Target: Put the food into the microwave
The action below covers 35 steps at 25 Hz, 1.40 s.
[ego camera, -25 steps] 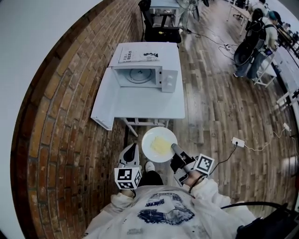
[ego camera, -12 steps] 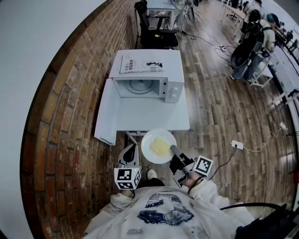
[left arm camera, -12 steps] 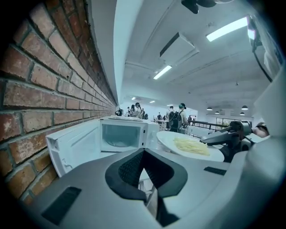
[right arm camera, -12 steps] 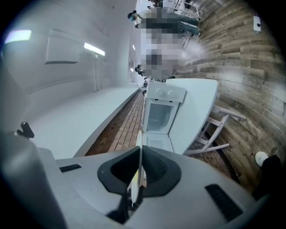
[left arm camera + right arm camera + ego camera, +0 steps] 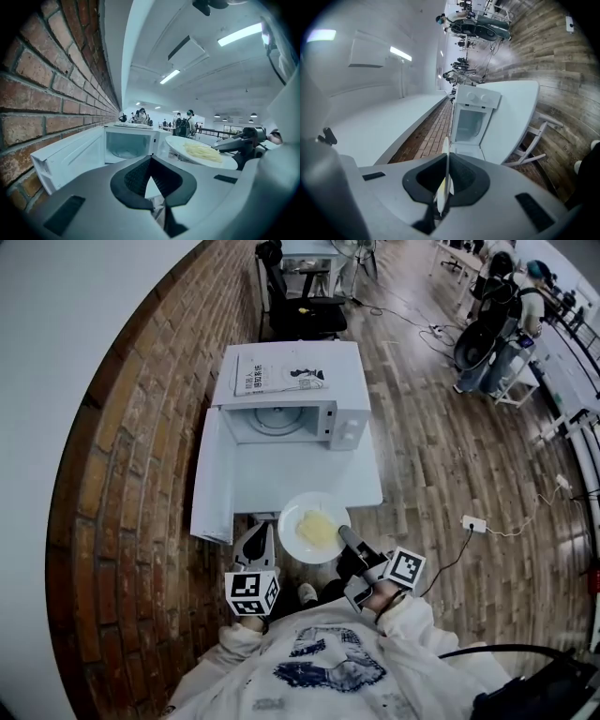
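A white plate [image 5: 314,528] with pale yellow food [image 5: 320,526] hangs level over the front edge of the white table [image 5: 309,474]. My right gripper [image 5: 349,538] is shut on the plate's right rim; in the right gripper view the plate [image 5: 446,161] shows edge-on between the jaws. The white microwave [image 5: 291,395] stands at the back of the table, its door [image 5: 212,479] swung open to the left and its cavity [image 5: 277,420] empty. My left gripper [image 5: 258,545] hovers just left of the plate, shut and holding nothing. In the left gripper view, microwave [image 5: 126,143] and plate [image 5: 201,154] lie ahead.
A booklet [image 5: 281,371] lies on top of the microwave. A brick wall [image 5: 122,474] runs along the left. A black chair [image 5: 302,310] stands behind the table. People [image 5: 502,306] stand far right. A power strip [image 5: 473,523] and cable lie on the wooden floor.
The plate and both grippers have come forward to the table's front edge. The microwave and table now lie closer. Both grips are unchanged.
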Tool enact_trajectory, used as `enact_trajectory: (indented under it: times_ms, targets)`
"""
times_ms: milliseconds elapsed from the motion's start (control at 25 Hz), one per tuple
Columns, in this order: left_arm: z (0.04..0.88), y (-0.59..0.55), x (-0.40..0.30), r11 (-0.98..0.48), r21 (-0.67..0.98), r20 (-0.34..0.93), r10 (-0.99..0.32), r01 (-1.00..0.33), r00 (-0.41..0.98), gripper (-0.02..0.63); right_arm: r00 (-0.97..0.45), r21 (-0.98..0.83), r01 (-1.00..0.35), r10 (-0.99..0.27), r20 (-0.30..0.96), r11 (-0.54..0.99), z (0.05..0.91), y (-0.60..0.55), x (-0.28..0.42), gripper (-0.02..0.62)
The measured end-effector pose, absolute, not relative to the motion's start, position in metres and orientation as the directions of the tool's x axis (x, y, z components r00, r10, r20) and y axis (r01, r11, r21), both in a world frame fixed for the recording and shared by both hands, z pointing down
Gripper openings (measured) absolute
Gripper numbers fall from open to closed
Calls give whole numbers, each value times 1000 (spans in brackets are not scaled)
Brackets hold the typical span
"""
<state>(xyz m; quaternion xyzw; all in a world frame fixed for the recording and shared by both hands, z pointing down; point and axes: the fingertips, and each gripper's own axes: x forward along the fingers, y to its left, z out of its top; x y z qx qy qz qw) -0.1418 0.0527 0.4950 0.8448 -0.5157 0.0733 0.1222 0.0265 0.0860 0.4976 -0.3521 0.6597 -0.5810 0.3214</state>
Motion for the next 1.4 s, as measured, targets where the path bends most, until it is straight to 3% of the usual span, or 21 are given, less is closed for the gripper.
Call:
enact_trajectory:
  times_ms: [1400]
  targets:
    - [521,-149,-147,-333,144,324,-874,-932,362,8,-621,-997,-74,-782,60,-19,533,-139,21,23]
